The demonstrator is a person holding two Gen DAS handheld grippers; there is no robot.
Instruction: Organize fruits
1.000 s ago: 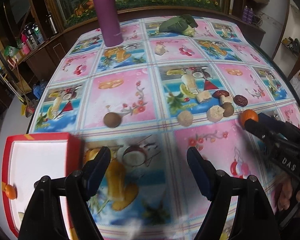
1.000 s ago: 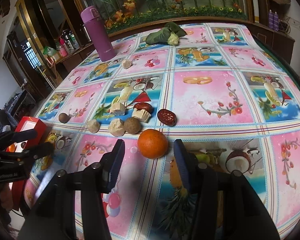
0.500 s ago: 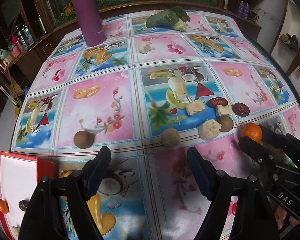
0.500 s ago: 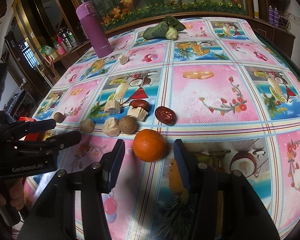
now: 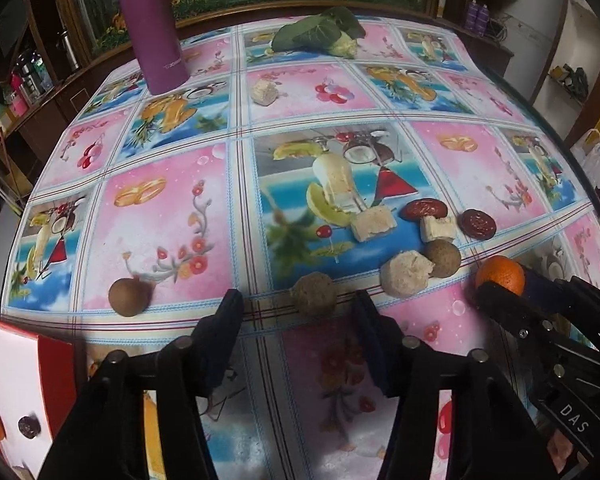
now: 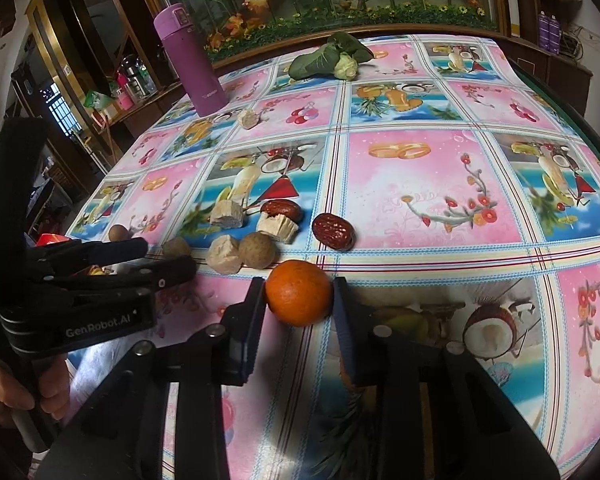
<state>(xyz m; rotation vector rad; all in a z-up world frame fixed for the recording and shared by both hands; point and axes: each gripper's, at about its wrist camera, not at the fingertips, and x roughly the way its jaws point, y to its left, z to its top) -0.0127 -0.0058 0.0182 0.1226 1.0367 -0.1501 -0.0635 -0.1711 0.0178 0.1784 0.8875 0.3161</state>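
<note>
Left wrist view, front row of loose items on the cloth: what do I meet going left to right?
Lone brown longan → round brown fruit between the open left gripper fingers → pale chunk → orange at the right gripper.

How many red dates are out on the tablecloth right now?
2 red dates: one lying against the pale cut chunks, another alone just right of it. A dark one in the red box may be another.

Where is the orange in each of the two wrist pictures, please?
Left wrist: the orange sits at the right edge, behind the right gripper tips.
Right wrist: the orange is at lower centre, between that gripper's fingers.
Shared landmark: the purple bottle, standing upper left in both.
</note>
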